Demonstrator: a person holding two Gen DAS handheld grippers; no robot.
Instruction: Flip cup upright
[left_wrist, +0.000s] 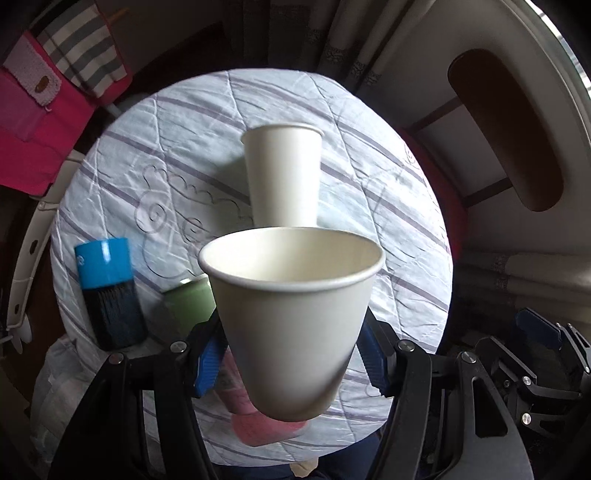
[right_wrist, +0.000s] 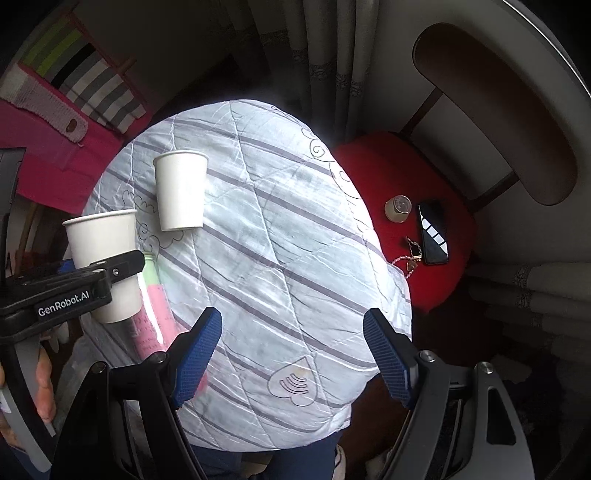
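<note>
My left gripper (left_wrist: 291, 354) is shut on a white paper cup (left_wrist: 291, 317) and holds it upright, mouth up, above the round table with the striped cloth (left_wrist: 388, 229). The held cup also shows in the right wrist view (right_wrist: 103, 266), gripped by the left gripper's black arm (right_wrist: 74, 291). A second white paper cup (left_wrist: 282, 177) stands upright on the cloth behind it, also seen in the right wrist view (right_wrist: 180, 192). My right gripper (right_wrist: 293, 354) is open and empty over the near part of the cloth (right_wrist: 280, 258).
A blue-capped black cylinder (left_wrist: 109, 291) stands at the table's left. A green-and-pink bottle (right_wrist: 153, 310) lies near the held cup. A red chair seat (right_wrist: 424, 236) to the right carries a phone (right_wrist: 433, 232) and a small jar (right_wrist: 398, 208). Pink fabric hangs at the back left.
</note>
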